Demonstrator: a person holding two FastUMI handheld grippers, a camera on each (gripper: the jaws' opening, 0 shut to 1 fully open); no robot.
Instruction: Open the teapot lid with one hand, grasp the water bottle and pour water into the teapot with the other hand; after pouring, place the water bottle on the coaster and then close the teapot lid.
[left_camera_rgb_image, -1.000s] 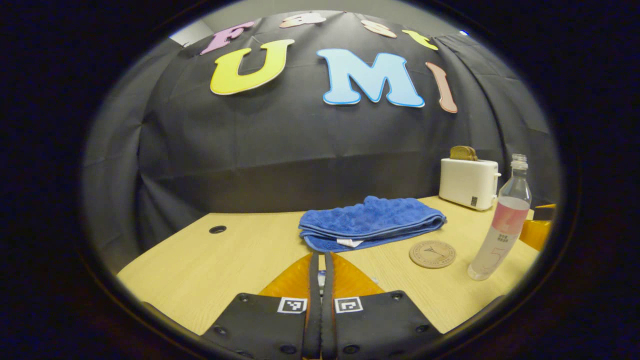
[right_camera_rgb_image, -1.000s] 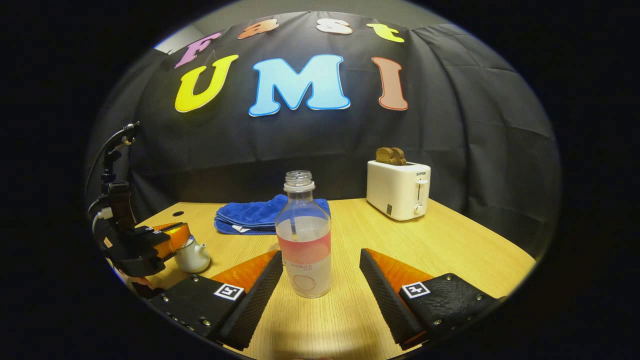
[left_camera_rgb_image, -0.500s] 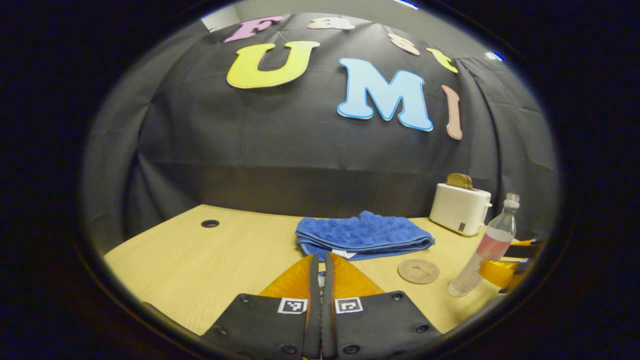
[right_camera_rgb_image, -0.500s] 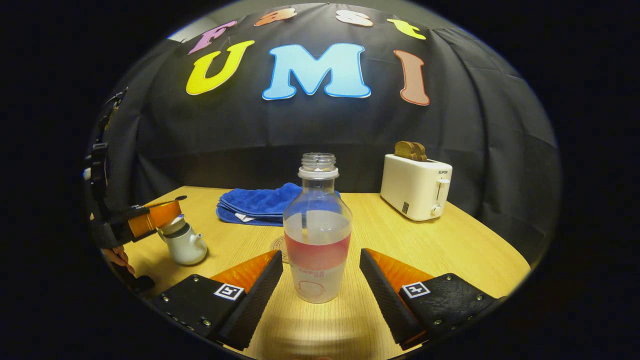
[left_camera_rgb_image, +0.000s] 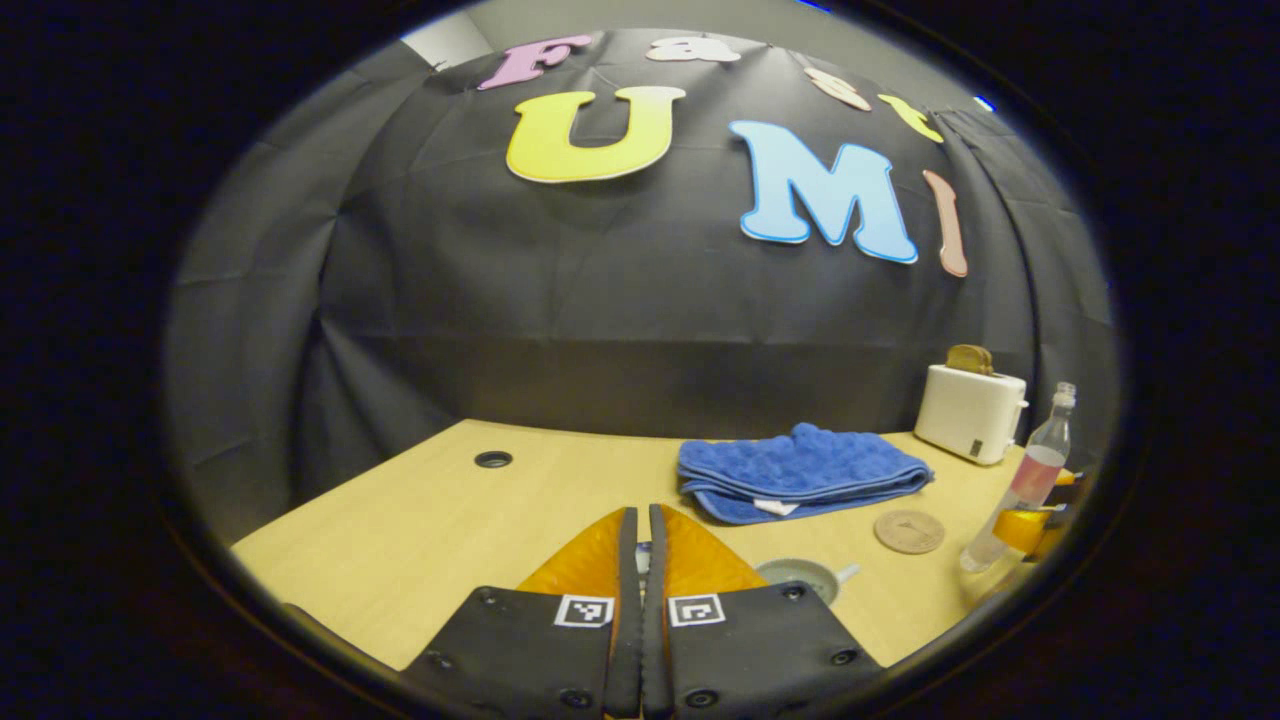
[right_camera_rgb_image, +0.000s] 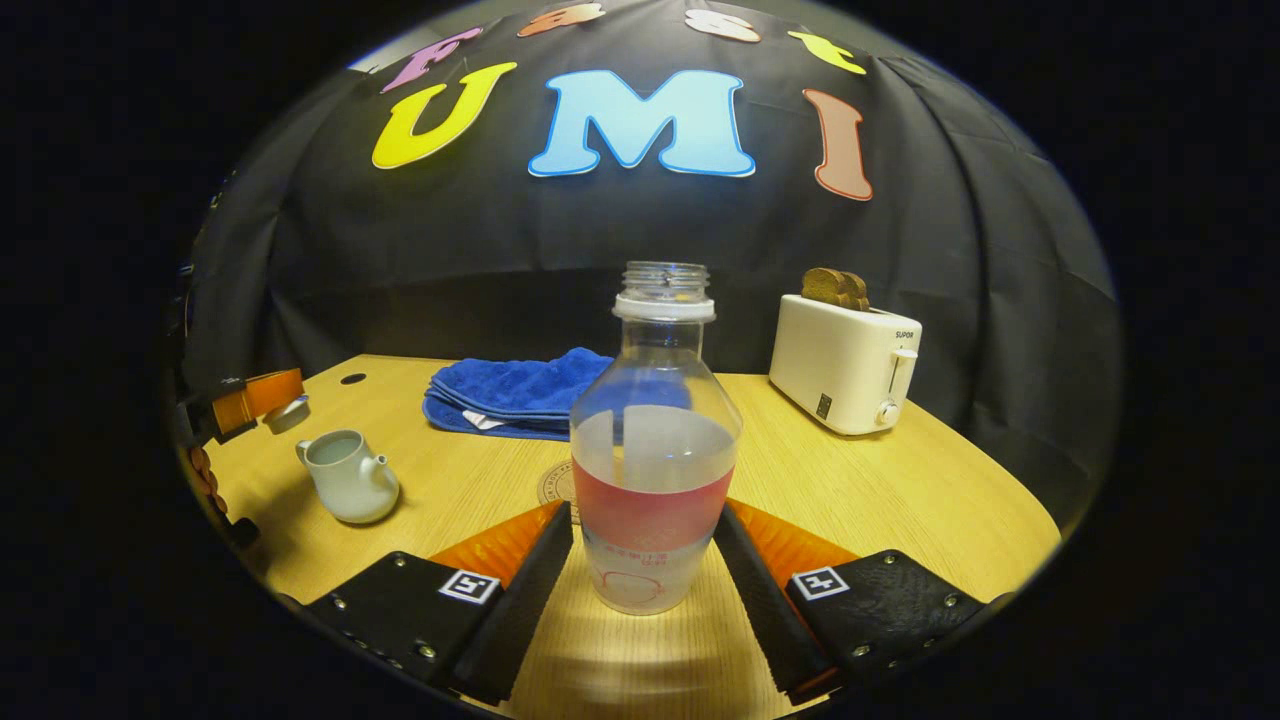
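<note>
Table (right_camera_rgb_image: 900, 500): A pale wood top carried everything; a cable hole sat near its far left corner.
Towel (right_camera_rgb_image: 520, 392): The folded blue cloth lay toward the table's far edge, clear of the work.
Toaster (right_camera_rgb_image: 845, 362): It stood by the far right edge with bread in its slot; the wording on its side was too small to make out.
Water bottle (right_camera_rgb_image: 655, 450): Uncapped and part full, it stood upright near the front edge; its pink label's print could not be read.
Right gripper (right_camera_rgb_image: 645, 560): The fingers closed in against the bottle's lower sides, apparently readying the lift for pouring.
Teapot (right_camera_rgb_image: 345, 485): It sat open toward the left edge, ready to take water.
Left gripper (left_camera_rgb_image: 640, 560): The fingers were pressed together on the lid (right_camera_rgb_image: 287, 412), held off to the left, likely to clear the opening.
Coaster (left_camera_rgb_image: 908, 531): It lay bare just behind the bottle.
</note>
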